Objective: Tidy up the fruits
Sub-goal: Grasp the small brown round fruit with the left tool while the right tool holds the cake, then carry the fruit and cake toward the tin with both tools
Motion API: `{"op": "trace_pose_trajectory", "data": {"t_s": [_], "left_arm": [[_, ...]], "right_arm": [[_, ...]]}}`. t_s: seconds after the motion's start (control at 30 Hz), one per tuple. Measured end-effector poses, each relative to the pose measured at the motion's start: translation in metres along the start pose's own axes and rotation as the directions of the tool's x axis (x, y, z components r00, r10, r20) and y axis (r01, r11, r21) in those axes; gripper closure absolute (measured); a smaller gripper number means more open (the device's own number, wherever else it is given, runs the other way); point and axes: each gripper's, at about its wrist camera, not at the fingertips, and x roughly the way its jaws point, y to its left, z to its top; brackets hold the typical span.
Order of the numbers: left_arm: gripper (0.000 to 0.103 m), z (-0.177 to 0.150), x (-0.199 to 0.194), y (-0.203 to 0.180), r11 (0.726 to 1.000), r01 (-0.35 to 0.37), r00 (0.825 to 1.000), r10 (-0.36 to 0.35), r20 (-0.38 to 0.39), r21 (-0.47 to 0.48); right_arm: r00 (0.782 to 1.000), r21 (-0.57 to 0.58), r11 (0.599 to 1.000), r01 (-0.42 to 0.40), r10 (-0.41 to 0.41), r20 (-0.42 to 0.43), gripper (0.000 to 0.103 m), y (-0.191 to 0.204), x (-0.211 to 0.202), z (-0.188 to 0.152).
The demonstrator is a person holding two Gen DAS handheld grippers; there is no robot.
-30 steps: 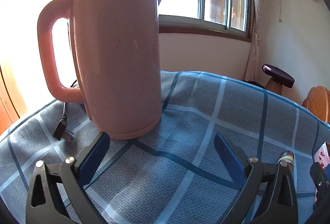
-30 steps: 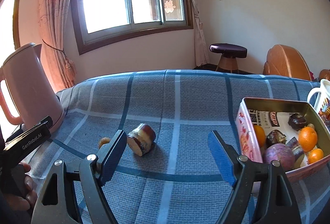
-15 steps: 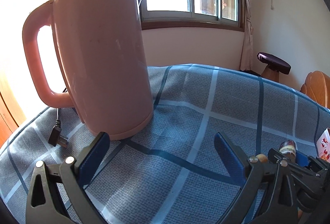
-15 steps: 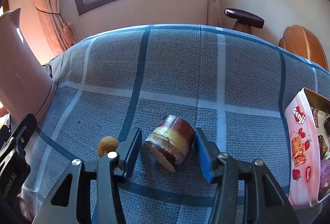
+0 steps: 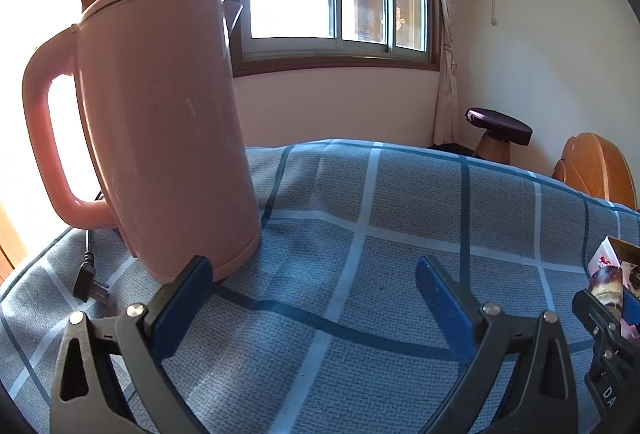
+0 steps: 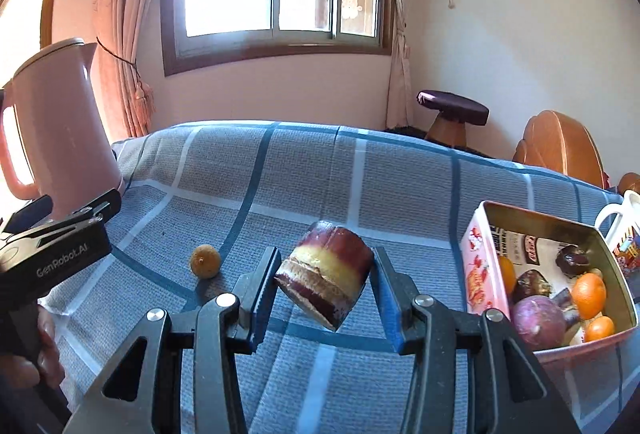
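Right gripper (image 6: 325, 284): jaws just closed, clamped on short purple-and-yellow sugarcane chunk (image 6: 326, 272), lifted above blue checked tablecloth (image 6: 304, 170).
Left gripper (image 5: 314, 298): jaws spread wide, empty, beside pink kettle (image 5: 160, 130).

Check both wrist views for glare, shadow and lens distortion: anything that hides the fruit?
Left wrist view: window light blows out the left edge beside the pink kettle; the table edge bows from the fisheye. Right wrist view: the window is overexposed, yet the sugarcane piece in the right tool, the small brown fruit and the tin stay sharp and evenly lit.
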Motion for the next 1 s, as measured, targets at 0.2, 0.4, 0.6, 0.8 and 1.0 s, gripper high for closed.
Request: {"op": "trace_pose_trajectory", "data": {"t_s": [0.2, 0.4, 0.6, 0.8, 1.0], "left_arm": [[0.003, -0.002, 0.002, -0.027, 0.987, 0.163, 0.985, -0.163, -0.059, -0.003], [0.039, -0.002, 0.038, -0.086, 0.964, 0.242, 0.939, -0.205, -0.275, 0.109], [0.047, -0.013, 0.063, -0.108, 0.962, 0.241, 0.911, -0.181, -0.370, 0.124], [0.062, -0.013, 0.061, -0.108, 0.962, 0.238, 0.917, -0.178, -0.358, 0.132], [0.077, -0.013, 0.057, -0.095, 0.965, 0.255, 0.914, -0.219, -0.343, 0.062]], "right_arm": [[0.999, 0.053, 0.999, -0.009, 0.007, 0.033, 0.055, -0.022, -0.014, -0.004], [1.000, 0.089, 0.996, -0.025, 0.024, 0.015, 0.055, -0.027, -0.008, -0.003], [0.999, 0.098, 0.994, -0.050, 0.052, -0.011, 0.055, -0.027, 0.001, -0.002], [0.998, 0.097, 0.994, -0.055, 0.057, -0.020, 0.055, -0.027, 0.005, -0.002], [0.999, 0.093, 0.995, -0.042, 0.041, 0.011, 0.055, -0.025, -0.001, -0.004]]}}
